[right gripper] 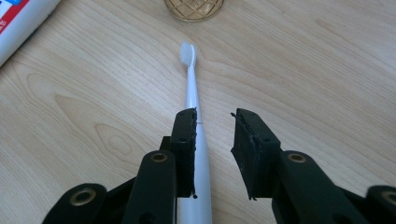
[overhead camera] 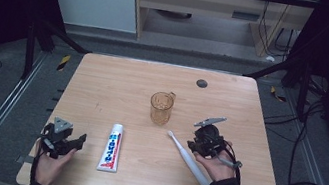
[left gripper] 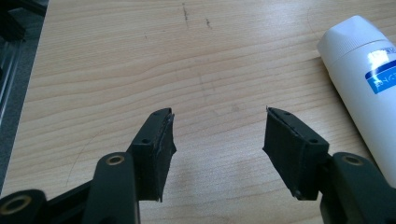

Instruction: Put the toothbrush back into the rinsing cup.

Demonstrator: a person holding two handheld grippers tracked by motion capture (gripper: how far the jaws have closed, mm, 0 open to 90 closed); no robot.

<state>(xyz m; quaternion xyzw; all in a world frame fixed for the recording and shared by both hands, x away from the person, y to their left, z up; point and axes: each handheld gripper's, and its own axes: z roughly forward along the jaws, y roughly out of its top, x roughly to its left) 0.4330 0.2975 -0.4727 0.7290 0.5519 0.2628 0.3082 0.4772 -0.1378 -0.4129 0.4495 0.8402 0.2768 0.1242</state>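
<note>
One cup (overhead camera: 161, 107) beyond toothbrush (overhead camera: 188, 159)

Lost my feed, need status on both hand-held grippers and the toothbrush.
Left hand-held gripper open, empty. Right hand-held gripper open above toothbrush, which lies flat on table. Cup just beyond the bristles.

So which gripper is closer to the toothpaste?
Left. The left gripper sits just beside the toothpaste; the right gripper is farther, over the toothbrush.
</note>
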